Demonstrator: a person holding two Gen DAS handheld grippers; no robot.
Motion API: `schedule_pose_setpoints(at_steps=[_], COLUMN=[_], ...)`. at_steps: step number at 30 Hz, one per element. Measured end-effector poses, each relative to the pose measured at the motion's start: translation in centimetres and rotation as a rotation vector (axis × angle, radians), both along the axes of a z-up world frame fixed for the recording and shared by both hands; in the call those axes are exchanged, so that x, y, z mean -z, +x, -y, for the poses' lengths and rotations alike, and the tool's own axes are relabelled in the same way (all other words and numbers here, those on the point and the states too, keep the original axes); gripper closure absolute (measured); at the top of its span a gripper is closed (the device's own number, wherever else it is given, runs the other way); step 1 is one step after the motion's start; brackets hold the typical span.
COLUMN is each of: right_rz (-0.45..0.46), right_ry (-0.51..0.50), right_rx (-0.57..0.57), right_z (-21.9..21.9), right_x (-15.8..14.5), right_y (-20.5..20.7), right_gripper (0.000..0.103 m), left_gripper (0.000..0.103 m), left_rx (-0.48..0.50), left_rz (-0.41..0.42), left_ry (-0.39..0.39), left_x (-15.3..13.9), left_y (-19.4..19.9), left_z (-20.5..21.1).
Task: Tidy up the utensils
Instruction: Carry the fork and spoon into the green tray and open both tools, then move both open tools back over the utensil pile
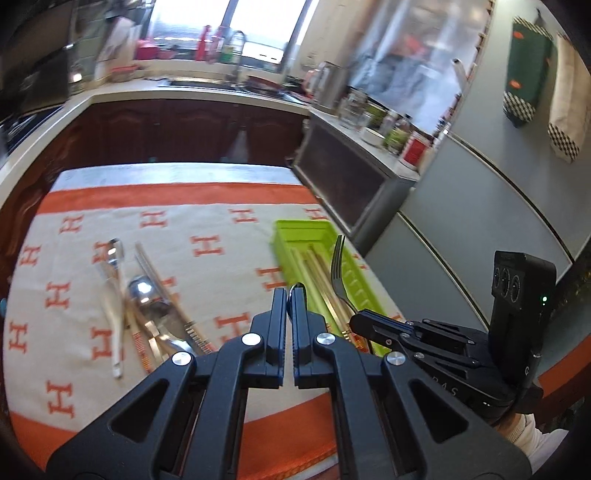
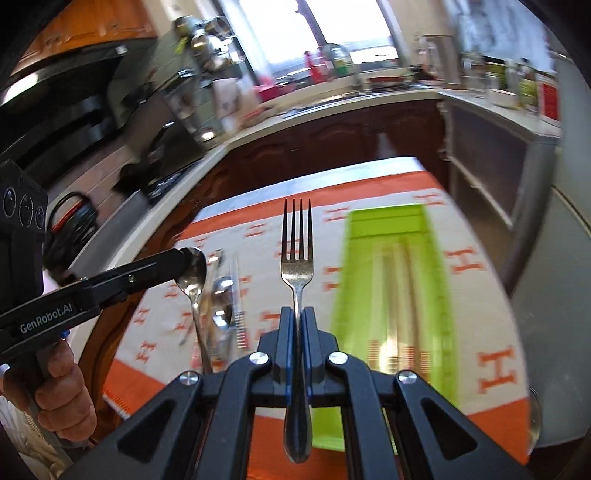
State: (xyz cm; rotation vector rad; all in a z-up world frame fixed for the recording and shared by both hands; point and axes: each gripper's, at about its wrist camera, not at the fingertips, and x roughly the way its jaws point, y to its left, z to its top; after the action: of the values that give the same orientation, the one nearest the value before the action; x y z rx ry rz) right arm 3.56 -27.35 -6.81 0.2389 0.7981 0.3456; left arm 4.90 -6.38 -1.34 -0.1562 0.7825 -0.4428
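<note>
Kitchen worktop, orange H-print cloth (image 1: 229, 236): right gripper (image 2: 300, 314) fingers clamped on fork (image 2: 297, 254), left gripper (image 1: 289, 295) fingers clamped on spoon (image 2: 192, 273). Green tray (image 1: 306, 236) at right edge, loose cutlery pile (image 1: 147, 302) left.

Both wrist cameras look forward and down along their tongs, close above the desk (image 1: 221, 229), facing the kitchen window (image 2: 332, 33); both show the green tray (image 1: 317, 258) and each other's gripper.

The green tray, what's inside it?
Inside the green tray lie a few long golden sticks, probably chopsticks. The picture is blurry, and the fork and both grippers cover the near end, so anything lying there cannot be seen.
</note>
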Motion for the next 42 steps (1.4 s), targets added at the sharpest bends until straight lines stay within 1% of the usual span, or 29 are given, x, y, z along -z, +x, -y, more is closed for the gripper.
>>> schedule_pose_setpoints(at_steps=[3, 7, 11, 15, 20, 27, 33, 34, 35, 36, 37, 38, 39, 42], right_rz=[-0.019, -0.063, -0.113, -0.127, -0.114, -0.117, -0.116, -0.115, -0.114, -0.113, -0.112, -0.11, -0.109, -0.108], right_ry=[-0.027, -0.053, -0.065, -0.084, -0.047, -0.033, -0.026, -0.024, -0.023, -0.022, -0.022, -0.022, -0.024, -0.028], right_rx=[0.061, 0.123, 0.125, 0.139, 0.178, 0.237, 0.247, 0.246, 0.244, 0.243, 0.242, 0.24, 0.238, 0.231], right_z=[1.9, 3.7, 4.7, 5.0, 6.0, 7.3, 7.3, 7.3, 7.3, 7.2, 7.2, 7.0, 7.0, 6.6], right_x=[0.8, 2.5, 3.8, 4.3, 4.1, 4.5, 4.4, 4.3, 4.3, 4.3, 4.2, 4.1, 4.0, 3.8], right_y=[0.3, 1.4, 2.6, 2.8, 2.6, 2.7, 2.6, 2.5, 2.5, 2.5, 2.4, 2.2, 2.1, 1.8], right_gripper=[0.099, 0.099, 0.098, 0.097, 0.09, 0.09, 0.09, 0.09, 0.09, 0.09, 0.09, 0.09, 0.09, 0.09], left_gripper=[0.103, 0.103, 0.103, 0.103, 0.102, 0.102, 0.102, 0.1, 0.095, 0.088, 0.083, 0.075, 0.07, 0.07], left_rx=[0.048, 0.094, 0.125, 0.143, 0.157, 0.194, 0.199, 0.197, 0.196, 0.193, 0.188, 0.183, 0.176, 0.16], left_rz=[-0.017, -0.052, -0.098, -0.132, -0.158, -0.183, -0.207, -0.21, -0.213, -0.214, -0.213, -0.207, -0.199, -0.182], left_ry=[0.015, 0.064, 0.115, 0.17, 0.191, 0.217, 0.229, 0.23, 0.23, 0.23, 0.229, 0.227, 0.226, 0.224], left_x=[0.3, 2.2, 4.8, 7.2, 9.1, 10.3, 10.6, 10.6, 10.6, 10.5, 10.5, 10.3, 10.1, 9.3], left_y=[1.4, 3.6, 5.9, 7.9, 9.4, 9.7, 8.9, 8.8, 8.7, 8.6, 8.5, 8.3, 8.2, 7.6], left_z=[3.4, 7.4, 9.8, 11.6, 12.4, 13.2, 13.2, 13.1, 13.0, 12.9, 12.7, 12.5, 12.4, 11.9])
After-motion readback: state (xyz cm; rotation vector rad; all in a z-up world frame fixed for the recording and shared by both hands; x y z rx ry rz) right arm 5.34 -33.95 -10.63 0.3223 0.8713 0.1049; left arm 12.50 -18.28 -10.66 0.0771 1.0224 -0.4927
